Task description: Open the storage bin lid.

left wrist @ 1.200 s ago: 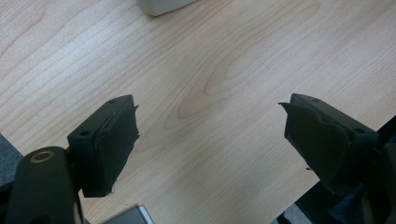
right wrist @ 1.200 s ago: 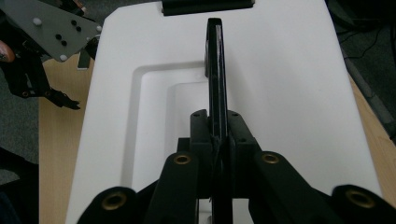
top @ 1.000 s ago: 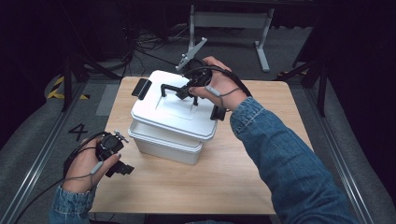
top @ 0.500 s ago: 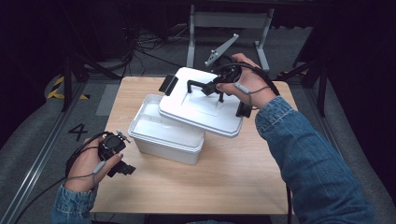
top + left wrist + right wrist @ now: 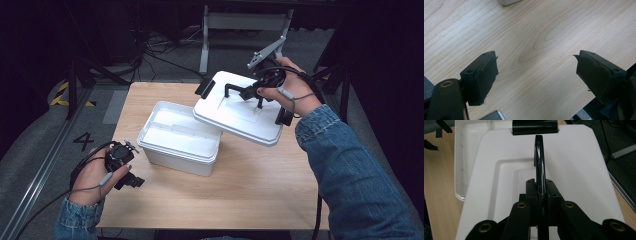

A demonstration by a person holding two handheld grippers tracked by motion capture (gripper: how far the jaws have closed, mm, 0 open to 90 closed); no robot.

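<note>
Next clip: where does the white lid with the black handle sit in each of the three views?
High view: the white lid is upper centre-right, tilted, lifted by its black handle in the right hand-held gripper.
Left gripper view: not in it; bare wooden table.
Right gripper view: the lid fills the centre, handle clamped.
Shared landmark: the open white box.

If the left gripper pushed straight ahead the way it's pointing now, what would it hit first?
Probably the light wooden tabletop: the open left gripper looks down on bare wood, and the white plastic box sits farther on.
</note>
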